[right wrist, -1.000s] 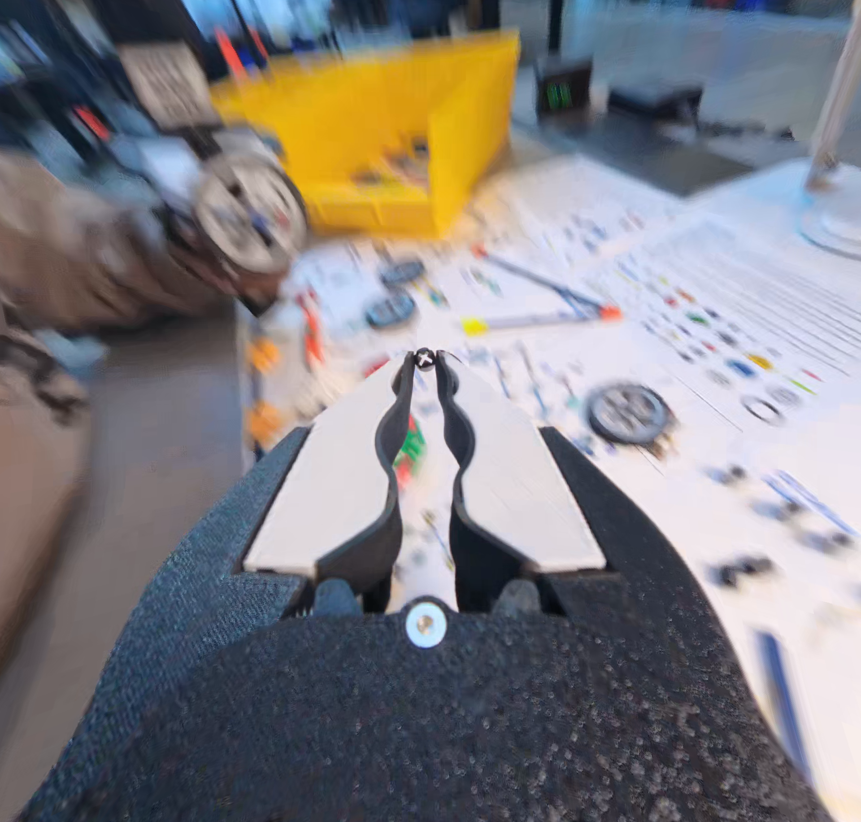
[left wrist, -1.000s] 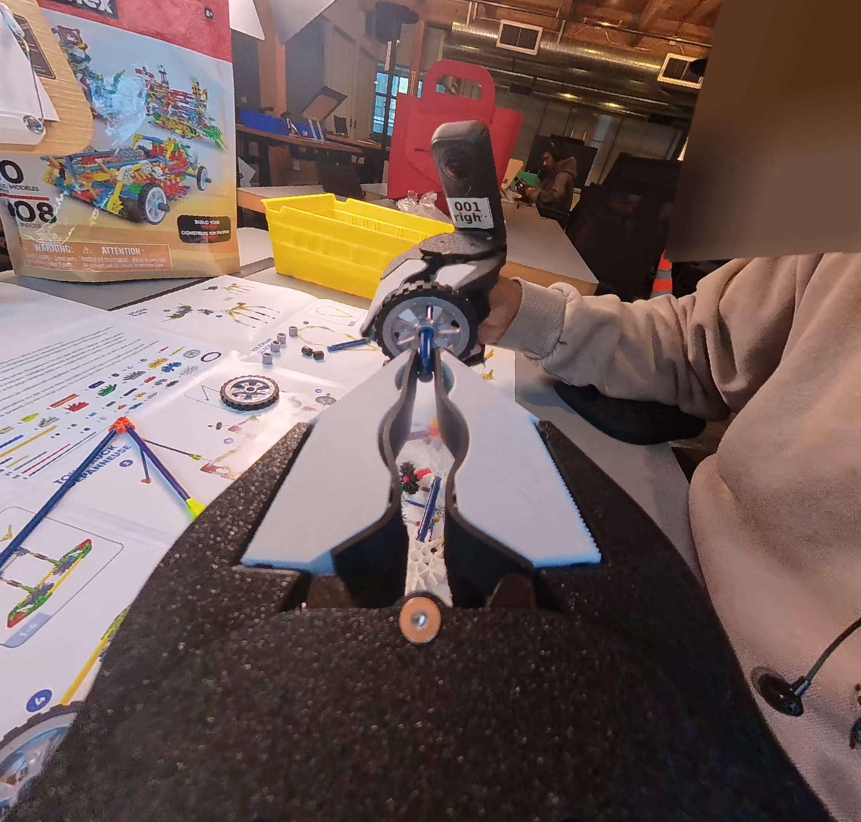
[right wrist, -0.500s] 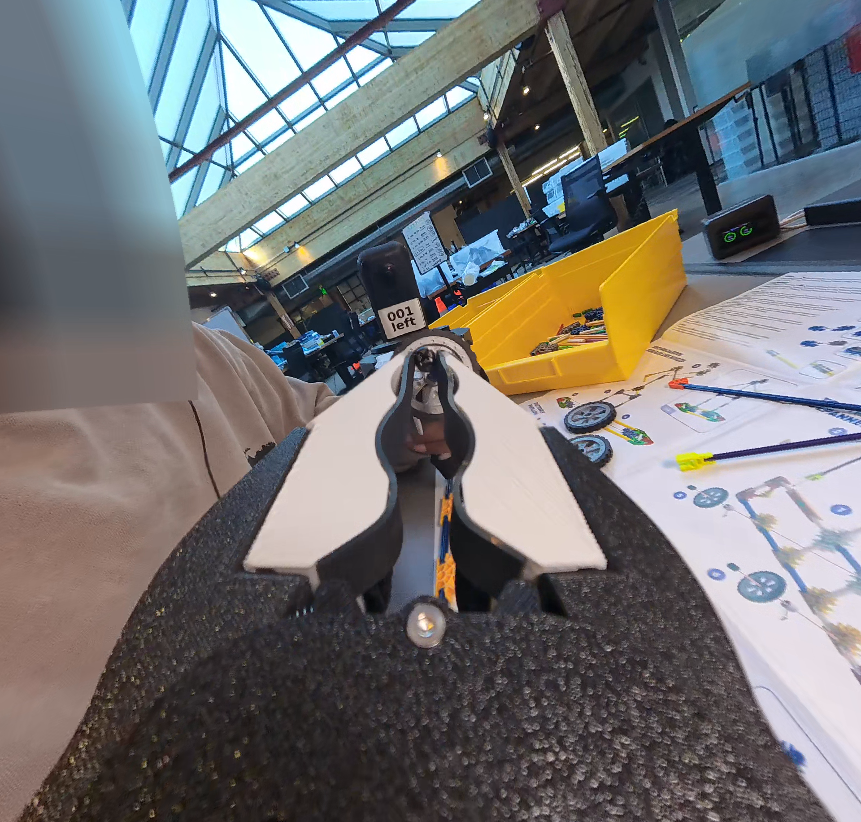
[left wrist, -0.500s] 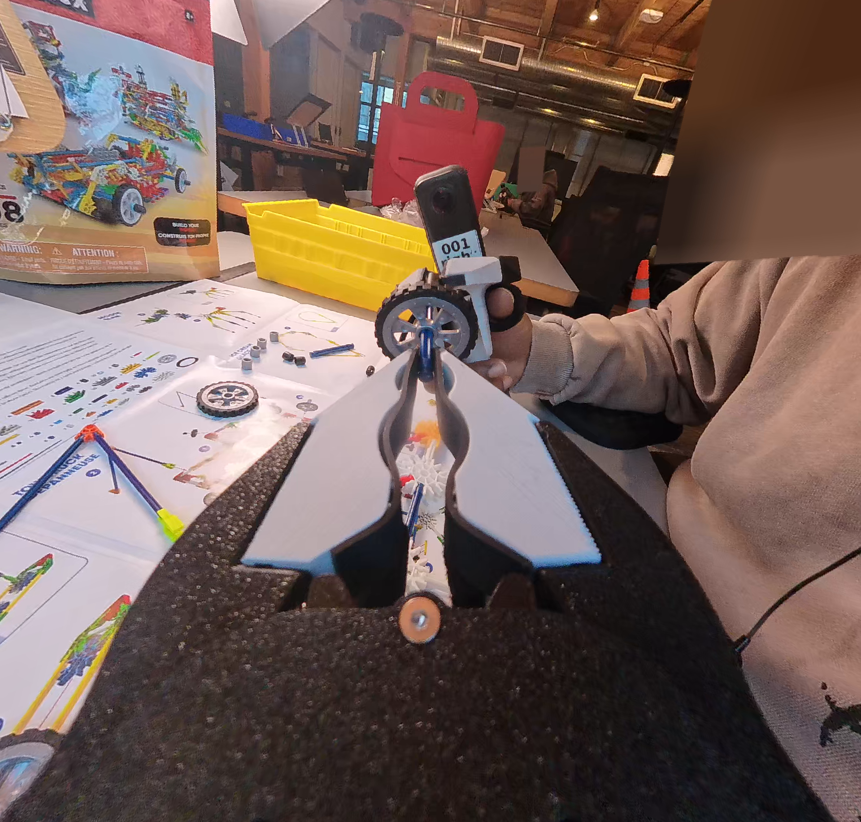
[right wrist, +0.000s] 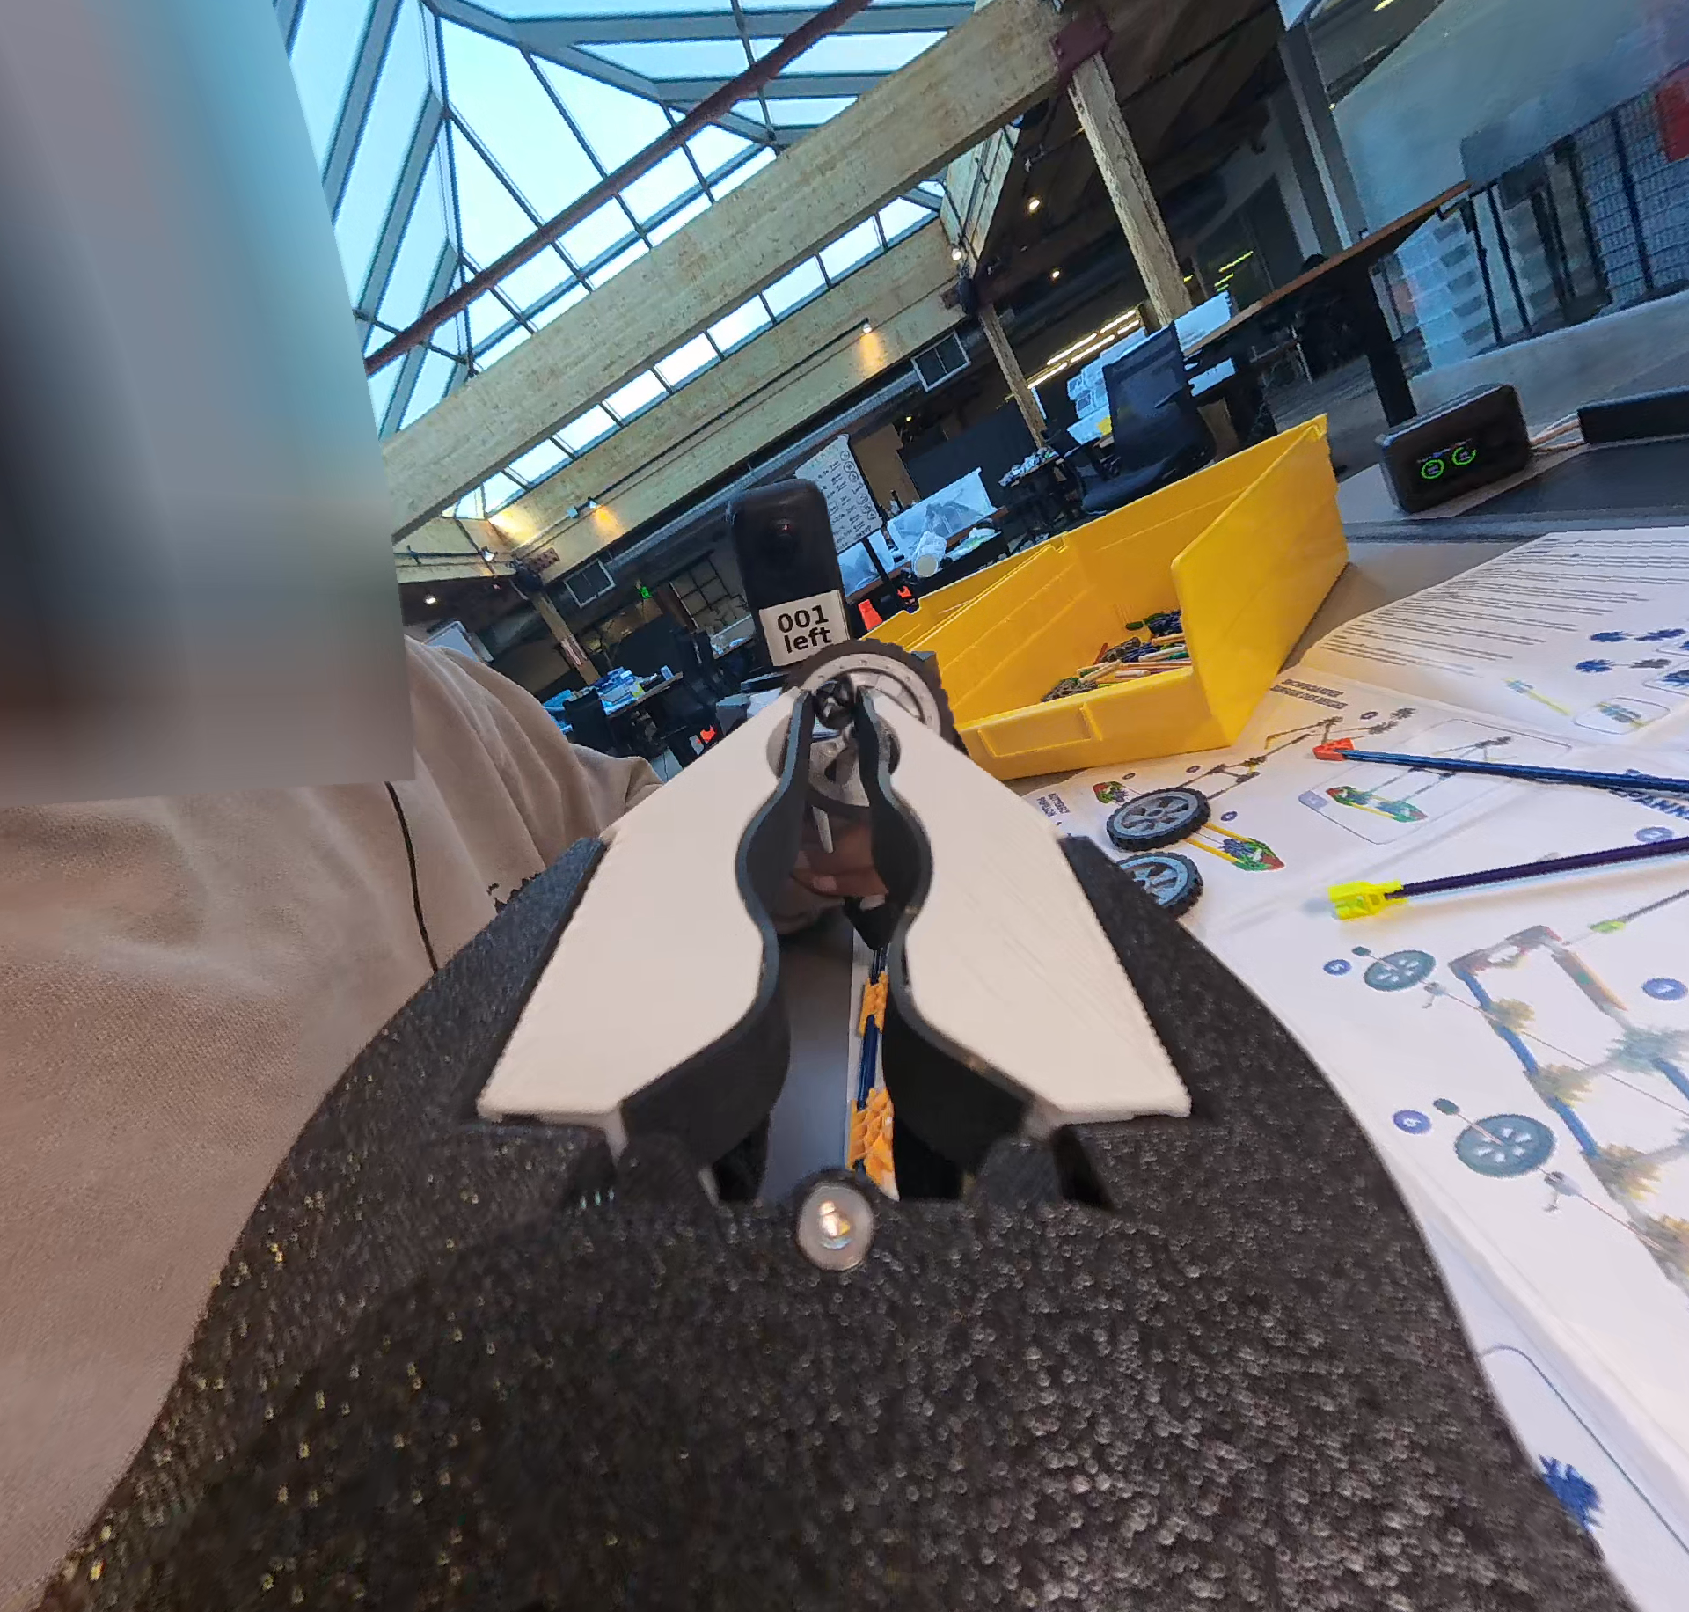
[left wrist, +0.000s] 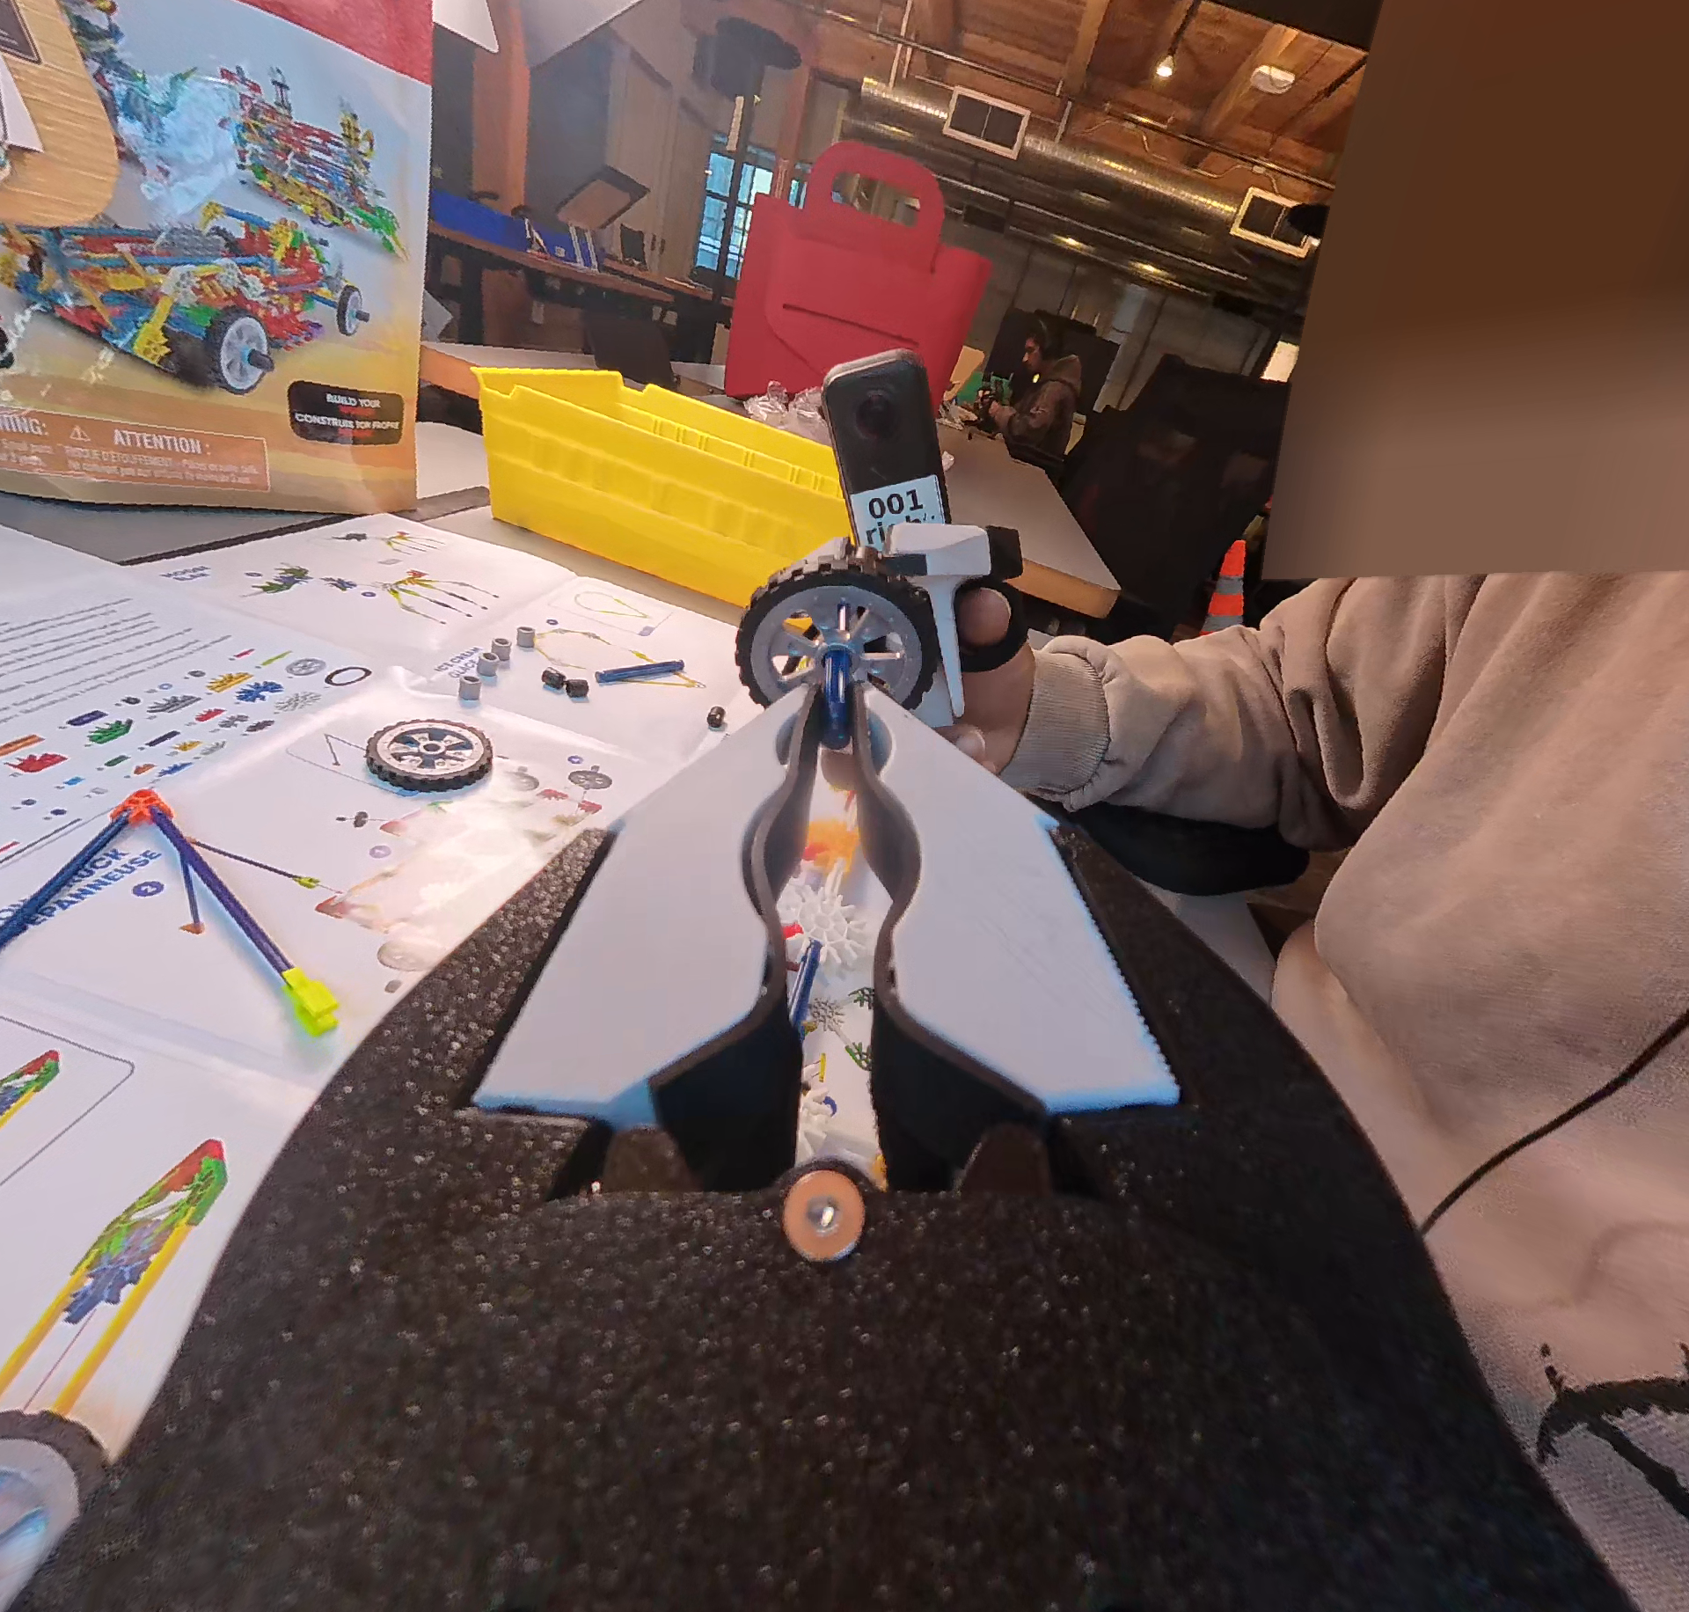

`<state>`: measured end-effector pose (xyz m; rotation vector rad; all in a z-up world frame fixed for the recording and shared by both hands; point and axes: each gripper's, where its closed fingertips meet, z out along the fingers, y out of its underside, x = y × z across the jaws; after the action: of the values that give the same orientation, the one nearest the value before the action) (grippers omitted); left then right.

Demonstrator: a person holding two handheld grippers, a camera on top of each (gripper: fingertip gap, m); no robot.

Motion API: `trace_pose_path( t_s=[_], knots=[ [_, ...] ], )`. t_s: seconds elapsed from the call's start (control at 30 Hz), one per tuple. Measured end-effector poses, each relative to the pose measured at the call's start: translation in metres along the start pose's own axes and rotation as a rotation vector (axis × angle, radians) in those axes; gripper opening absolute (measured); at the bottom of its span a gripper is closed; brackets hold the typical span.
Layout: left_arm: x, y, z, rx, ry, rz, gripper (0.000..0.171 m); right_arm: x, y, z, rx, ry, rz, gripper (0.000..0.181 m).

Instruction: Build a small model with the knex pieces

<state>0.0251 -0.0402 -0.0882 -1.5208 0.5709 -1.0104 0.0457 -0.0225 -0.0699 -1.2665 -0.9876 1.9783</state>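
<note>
Although much of the table is covered by a large printed instruction sheet (left wrist: pixel 274 837), most of the building-toy parts lie loose on it, unassembled. A toy set's picture box (left wrist: pixel 210 224) stands at the far left and a yellow bin (right wrist: pixel 1188 617) of mixed rods and connectors sits behind the sheet. Two long blue rods joined at an orange connector (left wrist: pixel 137 807) rest on the paper, one tipped with a yellow-green connector (left wrist: pixel 311 1001). A spare wheel (left wrist: pixel 428 753) lies flat near several small grey and black spacers (left wrist: pixel 498 654). Held up above the table, between the two tools, is a grey-spoked wheel (left wrist: pixel 836 645) with a black tyre. The left gripper (left wrist: pixel 833 727) is clamped on a short blue rod (left wrist: pixel 836 700) that runs into the wheel's hub. Facing it from the other side, the right gripper (right wrist: pixel 833 718) pinches a tiny black piece (right wrist: pixel 832 704) right at the hub; whether it is seated cannot be told.
</note>
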Motion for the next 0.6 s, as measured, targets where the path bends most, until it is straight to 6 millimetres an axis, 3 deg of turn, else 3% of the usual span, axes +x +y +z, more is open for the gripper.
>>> trace_pose_path(
  t_s=[0.6],
  knots=[
    [-0.0024,0.0044,0.0000,-0.013,0.014,-0.046,0.003,0.0046,0.0042,-0.0015,-0.019,0.010,0.009,0.007]
  ],
)
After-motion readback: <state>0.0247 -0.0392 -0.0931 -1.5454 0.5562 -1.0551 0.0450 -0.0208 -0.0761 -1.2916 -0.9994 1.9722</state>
